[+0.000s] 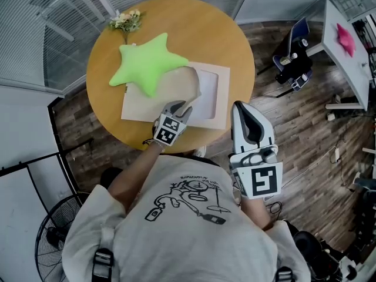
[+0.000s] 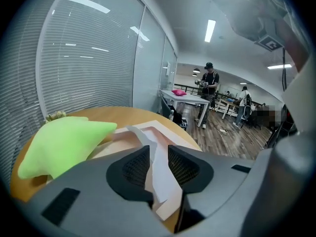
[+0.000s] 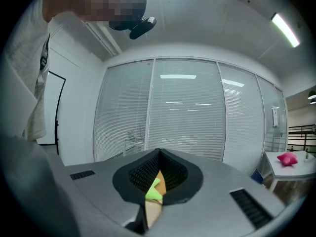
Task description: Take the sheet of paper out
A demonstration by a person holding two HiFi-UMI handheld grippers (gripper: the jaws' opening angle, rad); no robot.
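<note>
Paper is the whole job: the white sheet of paper [image 1: 207,93] lies inside a flat beige folder [image 1: 147,103] on the near half of the round counter [image 1: 194,28], showing through the folder's opening toward its right end. One corner curls up off the folder at its near edge. The left gripper [image 1: 183,107] is tipped down onto that near edge. In the left gripper view its jaws stand apart, with the raised strip of sheet running up between the two pads and not yet pinched. The right gripper [image 1: 245,113] hangs off the near right edge of the counter, well apart from the folder. Its jaws are closed on each other with nothing held, and only a sliver of green shows past them in its own view. A green star cushion [image 1: 147,63] rests across the folder's far left corner, and a small flower sprig [image 1: 125,21] lies beyond it by the far edge. The sheet looks thin, light and limp, so it will likely bend and crease easily, could tear if yanked, and may drag against the folder's inner faces. The best hold seems to be the lifted corner already between the left jaws, pinched a little in from the edge. A slow pull toward the near edge should then suit, with the cushion's weight probably helping to pin the folder down.
</note>
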